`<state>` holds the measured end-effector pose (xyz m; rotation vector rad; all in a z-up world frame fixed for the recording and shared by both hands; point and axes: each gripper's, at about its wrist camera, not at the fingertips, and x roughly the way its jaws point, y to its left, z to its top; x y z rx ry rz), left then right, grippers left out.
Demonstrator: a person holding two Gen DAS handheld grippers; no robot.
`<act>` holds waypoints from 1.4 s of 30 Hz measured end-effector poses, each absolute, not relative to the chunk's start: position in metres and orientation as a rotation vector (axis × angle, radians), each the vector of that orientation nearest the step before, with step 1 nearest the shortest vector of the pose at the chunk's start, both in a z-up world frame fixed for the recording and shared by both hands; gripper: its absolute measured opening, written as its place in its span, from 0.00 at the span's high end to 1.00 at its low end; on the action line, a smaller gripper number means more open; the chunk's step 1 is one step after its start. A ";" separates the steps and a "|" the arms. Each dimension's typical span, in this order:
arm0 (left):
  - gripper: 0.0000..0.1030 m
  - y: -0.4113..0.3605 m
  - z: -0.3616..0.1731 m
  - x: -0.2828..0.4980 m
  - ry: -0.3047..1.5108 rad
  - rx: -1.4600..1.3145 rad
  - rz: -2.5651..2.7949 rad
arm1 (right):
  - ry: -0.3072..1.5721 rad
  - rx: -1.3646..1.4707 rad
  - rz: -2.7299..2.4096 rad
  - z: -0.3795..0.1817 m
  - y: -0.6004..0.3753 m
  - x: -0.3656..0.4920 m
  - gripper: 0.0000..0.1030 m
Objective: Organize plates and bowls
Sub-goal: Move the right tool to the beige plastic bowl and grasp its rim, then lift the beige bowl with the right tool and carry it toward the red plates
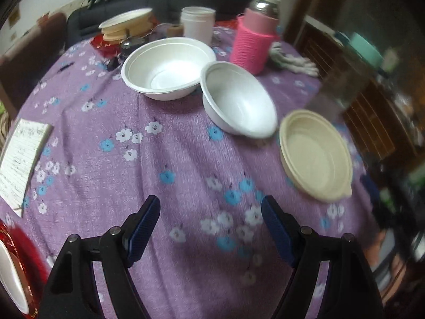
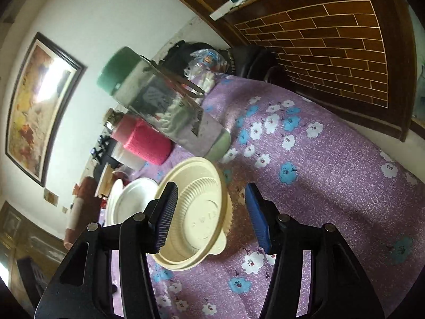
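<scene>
My counter (image 1: 164,143), under a purple flowered cloth, carries two white bowls (image 1: 167,69) touching rim to rim, a cream bowl (image 1: 316,156) near its right edge, a pink-sleeved flask (image 1: 253,42), a white jar (image 1: 198,24), and a notepad (image 1: 21,159) at left.

In front of my left tongs (image 1: 211,212) a wide stretch of the flowered worktop (image 1: 164,143) is lying bare. Farther ahead two white bowls (image 1: 167,69) are sitting touching each other, blocking the way to the pink-sleeved bottle (image 1: 252,45) and white jar (image 1: 198,22). A notepad (image 1: 22,156) is hemming in the left. The cream bowl (image 2: 196,218) is sitting between my right tongs' (image 2: 212,215) spread fingers, a clear jar (image 2: 164,106) looming just behind; the cloth rightward is staying open.
</scene>
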<state>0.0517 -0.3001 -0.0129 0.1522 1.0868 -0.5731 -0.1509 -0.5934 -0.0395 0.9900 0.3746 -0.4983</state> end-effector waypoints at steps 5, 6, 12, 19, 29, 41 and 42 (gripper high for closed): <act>0.23 -0.340 -0.025 0.069 1.128 0.165 -0.556 | 0.380 0.995 -0.525 -0.044 -0.598 -0.149 0.49; 0.23 -0.348 -0.029 0.070 1.137 0.159 -0.560 | 0.380 0.997 -0.528 -0.045 -0.599 -0.149 0.49; 0.23 -0.382 -0.041 0.073 1.142 0.149 -0.553 | 0.409 1.043 -0.528 -0.056 -0.608 -0.143 0.49; 0.23 -0.399 -0.054 0.075 1.159 0.161 -0.534 | 0.454 1.084 -0.496 -0.068 -0.613 -0.130 0.49; 0.24 -0.403 -0.062 0.069 1.172 0.136 -0.563 | 0.471 1.114 -0.477 -0.074 -0.613 -0.128 0.49; 0.55 -0.409 -0.069 0.068 1.170 0.157 -0.612 | 0.505 1.100 -0.464 -0.079 -0.613 -0.119 0.71; 0.58 -0.408 -0.070 0.065 1.172 0.165 -0.617 | 0.509 1.106 -0.450 -0.081 -0.612 -0.118 0.72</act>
